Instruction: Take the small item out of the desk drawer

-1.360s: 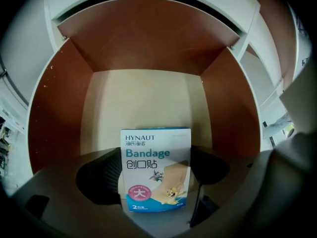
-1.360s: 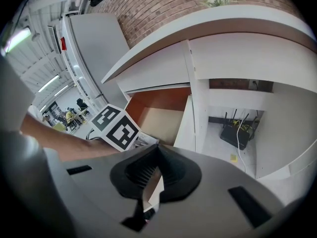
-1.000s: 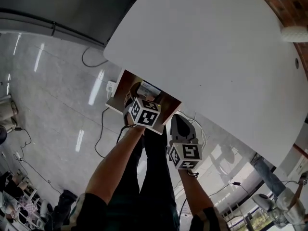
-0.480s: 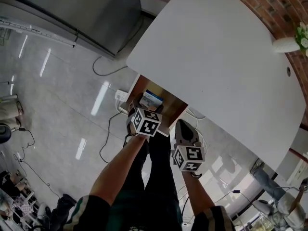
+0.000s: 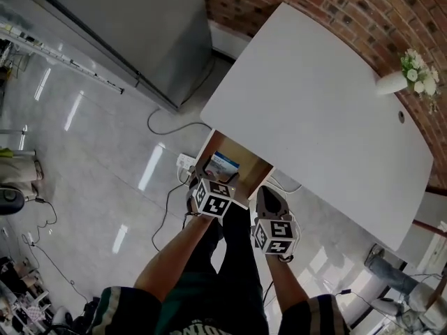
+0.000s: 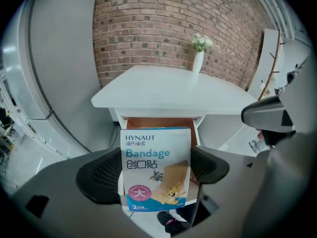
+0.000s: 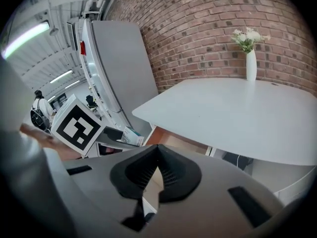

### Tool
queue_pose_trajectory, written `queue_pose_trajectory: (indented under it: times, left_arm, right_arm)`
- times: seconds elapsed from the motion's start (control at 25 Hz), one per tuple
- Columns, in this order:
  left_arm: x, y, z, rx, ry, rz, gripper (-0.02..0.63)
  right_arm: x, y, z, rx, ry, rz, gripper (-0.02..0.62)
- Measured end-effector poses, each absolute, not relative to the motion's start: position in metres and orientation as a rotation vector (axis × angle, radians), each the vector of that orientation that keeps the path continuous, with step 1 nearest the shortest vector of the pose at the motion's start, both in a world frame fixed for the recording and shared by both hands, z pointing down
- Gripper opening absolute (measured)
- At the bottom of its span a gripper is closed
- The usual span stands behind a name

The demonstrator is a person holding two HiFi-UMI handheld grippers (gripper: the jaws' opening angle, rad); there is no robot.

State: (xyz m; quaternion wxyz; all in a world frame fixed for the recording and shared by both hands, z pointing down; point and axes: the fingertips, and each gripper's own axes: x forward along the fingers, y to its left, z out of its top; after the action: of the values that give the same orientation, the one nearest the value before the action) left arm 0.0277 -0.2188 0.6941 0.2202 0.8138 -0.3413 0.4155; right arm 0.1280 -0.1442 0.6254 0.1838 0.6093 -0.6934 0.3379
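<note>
Left tool (image 6: 154, 171) clamped on a blue and white bandage box (image 6: 155, 150) — by the open drawer (image 5: 248, 165) of the white bench (image 5: 314, 103), right tool (image 7: 156, 170) pressed together, nothing inside

2 forearms stretched forward and down, 1 gripper in each hand.

The left gripper (image 5: 208, 179) clamps its 2 jaws on the side edges of a bandage packet (image 6: 154, 155), which stands upright between them. The right gripper (image 5: 269, 199) sits just beside it, jaws pressed together tip to tip. The bare left forearm (image 5: 174, 257) and right forearm (image 5: 285, 285) run side by side.
</note>
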Motion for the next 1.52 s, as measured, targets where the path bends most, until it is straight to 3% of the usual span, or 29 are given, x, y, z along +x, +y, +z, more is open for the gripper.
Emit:
queue_pose_trajectory:
  times: [1.52]
  left_arm:
    - [0.024,-0.271,0.396,2.708,-1.119,0.730,0.440]
  right_arm:
    - [0.133,-0.194,0.363,1.949,-2.187,0.391,0.023]
